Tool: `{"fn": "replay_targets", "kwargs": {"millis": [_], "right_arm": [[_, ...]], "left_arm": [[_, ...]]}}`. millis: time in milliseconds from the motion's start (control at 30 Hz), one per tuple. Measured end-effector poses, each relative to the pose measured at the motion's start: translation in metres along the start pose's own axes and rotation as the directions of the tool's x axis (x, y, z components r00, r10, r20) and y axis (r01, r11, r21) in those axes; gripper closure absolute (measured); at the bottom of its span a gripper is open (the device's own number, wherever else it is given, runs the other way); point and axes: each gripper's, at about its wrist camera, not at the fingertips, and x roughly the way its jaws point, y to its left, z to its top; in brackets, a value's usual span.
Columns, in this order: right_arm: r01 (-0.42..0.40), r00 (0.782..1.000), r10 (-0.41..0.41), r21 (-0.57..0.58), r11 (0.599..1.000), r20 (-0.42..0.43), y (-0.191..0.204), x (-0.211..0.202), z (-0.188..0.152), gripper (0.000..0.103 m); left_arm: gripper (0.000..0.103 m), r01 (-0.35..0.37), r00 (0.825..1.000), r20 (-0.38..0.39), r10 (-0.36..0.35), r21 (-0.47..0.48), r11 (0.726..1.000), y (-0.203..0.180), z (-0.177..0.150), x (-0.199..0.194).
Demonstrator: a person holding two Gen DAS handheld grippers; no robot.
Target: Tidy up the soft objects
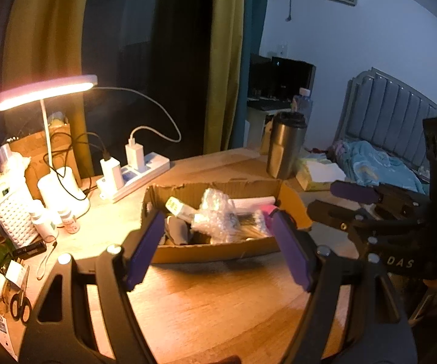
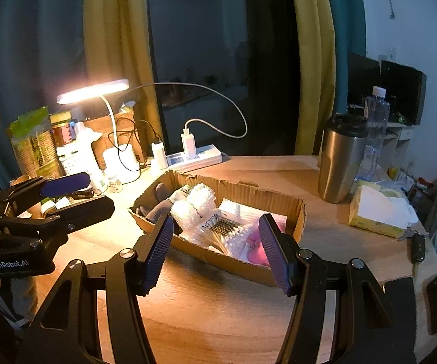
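Observation:
A shallow cardboard box point(image 1: 212, 250) point(image 2: 239, 265) sits mid-table. It holds bubble wrap point(image 1: 218, 215) point(image 2: 194, 206), a grey soft item point(image 1: 179, 232) point(image 2: 160, 204), a pack of cotton swabs point(image 2: 227, 232) and a pink item point(image 1: 268, 210) point(image 2: 256, 250). My left gripper point(image 1: 218, 248) is open and empty, just in front of the box; it also shows at the left of the right wrist view point(image 2: 75, 194). My right gripper point(image 2: 215, 251) is open and empty at the box's near edge; it shows at the right of the left wrist view point(image 1: 339, 200).
A lit desk lamp point(image 1: 45, 91) point(image 2: 94, 91), a power strip point(image 1: 139, 176) point(image 2: 194, 159), bottles and a white basket point(image 1: 12, 212) crowd the left. A steel tumbler point(image 1: 285, 145) point(image 2: 341, 157), tissue pack point(image 2: 379, 212), water bottle point(image 2: 376, 127) and car key point(image 2: 417, 247) stand right. Scissors point(image 1: 19, 305) lie near left.

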Motion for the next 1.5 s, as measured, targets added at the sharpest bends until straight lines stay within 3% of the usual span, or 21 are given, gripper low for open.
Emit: {"fn": "replay_targets", "kwargs": {"millis": [667, 700, 733, 800, 1500], "right_arm": [[0.063, 0.993, -0.058, -0.044, 0.997, 0.103, 0.023, -0.06, 0.015, 0.038], [0.066, 0.992, -0.061, -0.046, 0.997, 0.109, 0.024, -0.063, 0.017, 0.029], [0.067, 0.992, -0.061, -0.047, 0.997, 0.113, 0.025, -0.065, 0.017, 0.025], [0.075, 0.99, -0.068, -0.05, 0.996, 0.125, 0.026, -0.071, 0.019, 0.023], [0.12, 0.981, -0.109, -0.062, 0.991, 0.162, 0.028, -0.086, 0.027, 0.023]], "left_arm": [[0.026, 0.003, 0.995, 0.098, -0.005, 0.02, 1.0, -0.008, 0.019, -0.059], [0.024, 0.003, 0.995, 0.102, -0.005, 0.023, 1.0, -0.01, 0.02, -0.061], [0.01, 0.003, 0.994, 0.108, -0.006, 0.027, 1.0, -0.011, 0.021, -0.063], [0.001, 0.001, 0.993, 0.115, -0.004, 0.034, 0.999, -0.013, 0.023, -0.066], [0.001, -0.034, 0.98, 0.197, 0.03, 0.02, 0.999, -0.014, 0.037, -0.09]]}}
